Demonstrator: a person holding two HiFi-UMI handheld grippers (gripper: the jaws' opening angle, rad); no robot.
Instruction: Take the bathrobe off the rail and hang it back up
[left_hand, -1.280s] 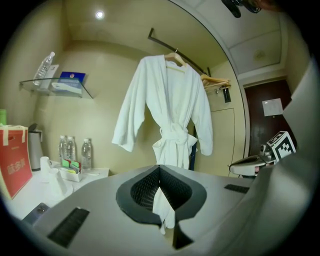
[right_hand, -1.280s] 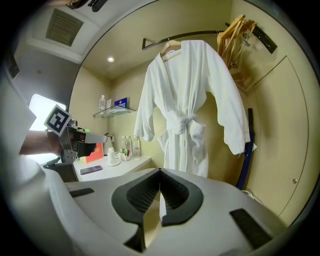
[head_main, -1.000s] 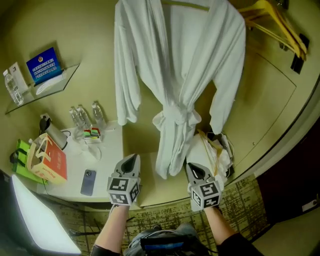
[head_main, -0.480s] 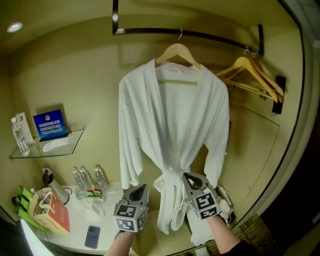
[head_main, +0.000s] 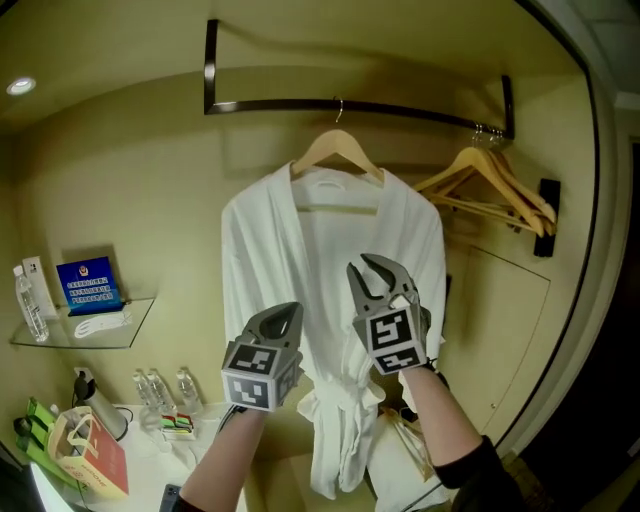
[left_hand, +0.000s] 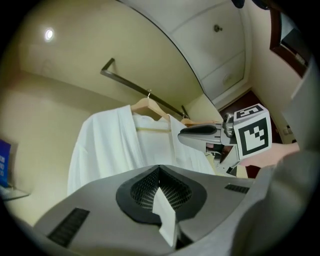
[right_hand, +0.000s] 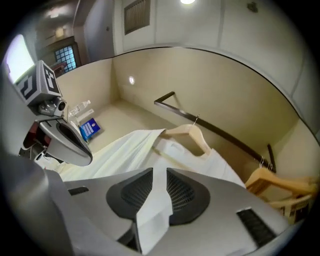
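Raised since a second ago, the left gripper (head_main: 284, 315) and right gripper (head_main: 375, 268) now face the bathrobe (head_main: 300, 250), which hangs on its hanger (head_main: 336, 150) from the rail (head_main: 400, 104), ahead of and above them. The left is clenched and empty. The right's jaws have just been opening, with nothing between them. The step likely calls for reaching higher, pinching the hanger's shoulder and lifting its hook straight off.

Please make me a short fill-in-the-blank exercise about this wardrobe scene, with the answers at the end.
The white bathrobe hangs on a ___ hanger.
Its hook rests over the dark ___.
In the head view, the empty hangers hang to the bathrobe's ___.
The blue sign stands on a glass ___.
Missing words: wooden; rail; right; shelf.
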